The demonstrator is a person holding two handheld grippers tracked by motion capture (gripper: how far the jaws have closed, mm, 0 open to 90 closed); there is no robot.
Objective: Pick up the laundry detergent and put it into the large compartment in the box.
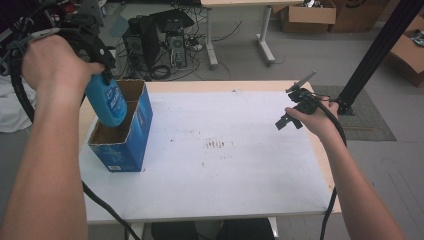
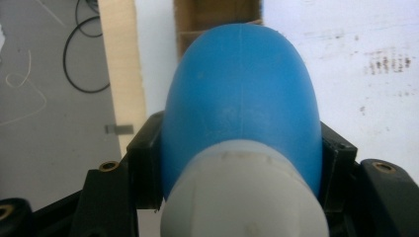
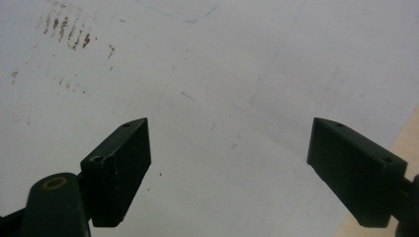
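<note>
Black two-jaw grippers [image 3: 230, 173] with brass-ringed screw holes, thick black trailing cables, bare forearms.

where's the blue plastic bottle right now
In the high view the blue plastic bottle is at the table's left side, clamped in the left hand-held gripper and hanging bottom-down over the open blue cardboard box, its lower end at the box's mouth.

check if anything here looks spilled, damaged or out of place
No spill or damage shows. The white table cover has brownish scuff marks near its middle. The blue bottle is clamped in the left gripper over the open blue box, and the right gripper is open above the cover.
</note>
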